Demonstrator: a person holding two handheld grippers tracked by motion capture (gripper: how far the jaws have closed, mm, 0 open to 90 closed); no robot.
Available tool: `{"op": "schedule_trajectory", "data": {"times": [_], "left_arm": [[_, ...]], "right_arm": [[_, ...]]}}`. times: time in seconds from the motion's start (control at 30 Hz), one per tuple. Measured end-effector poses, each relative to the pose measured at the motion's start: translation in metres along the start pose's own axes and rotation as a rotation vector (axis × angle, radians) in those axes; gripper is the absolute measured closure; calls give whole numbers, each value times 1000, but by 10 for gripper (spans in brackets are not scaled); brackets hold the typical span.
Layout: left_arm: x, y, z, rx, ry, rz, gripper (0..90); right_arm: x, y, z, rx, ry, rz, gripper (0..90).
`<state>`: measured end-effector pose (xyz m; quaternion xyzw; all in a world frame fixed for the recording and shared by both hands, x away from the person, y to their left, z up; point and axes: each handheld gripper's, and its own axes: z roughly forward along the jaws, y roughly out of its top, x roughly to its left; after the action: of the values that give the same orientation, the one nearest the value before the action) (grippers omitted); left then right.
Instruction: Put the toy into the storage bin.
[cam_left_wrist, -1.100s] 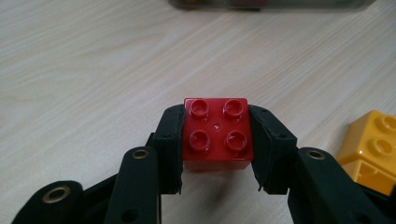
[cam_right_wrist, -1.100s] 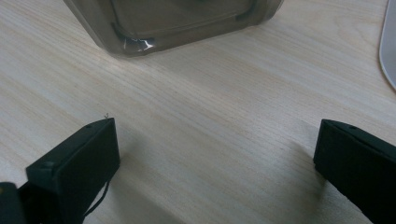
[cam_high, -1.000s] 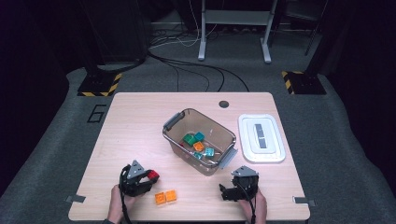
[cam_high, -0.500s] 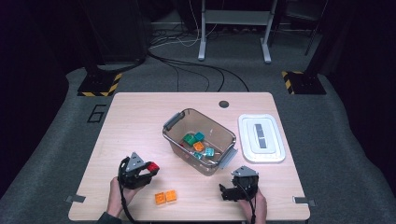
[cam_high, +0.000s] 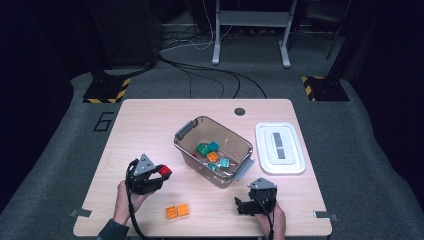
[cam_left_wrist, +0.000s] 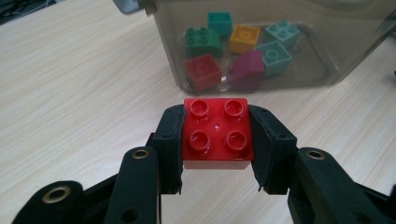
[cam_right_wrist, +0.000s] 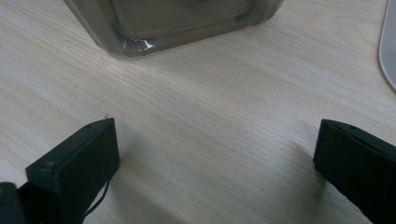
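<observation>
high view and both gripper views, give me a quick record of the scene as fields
left tongs: shut on red brick, studs up, above the table
right tongs: open, nothing between them, low over the table
bin: clear, lid off, mid-table, holding green, teal, orange, red and purple bricks
lid: white, flat on the table right of the bin
orange brick: on the table near the front edge, between the two hands
</observation>
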<state>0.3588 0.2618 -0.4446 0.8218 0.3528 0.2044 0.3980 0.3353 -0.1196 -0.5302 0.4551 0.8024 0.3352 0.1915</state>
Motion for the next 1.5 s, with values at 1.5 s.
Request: {"op": "schedule_trajectory", "data": {"times": [1.5], "left_arm": [[10,100,-16,-91,12,129,587]], "right_arm": [[0,0,0,0,0,-1,0]]}}
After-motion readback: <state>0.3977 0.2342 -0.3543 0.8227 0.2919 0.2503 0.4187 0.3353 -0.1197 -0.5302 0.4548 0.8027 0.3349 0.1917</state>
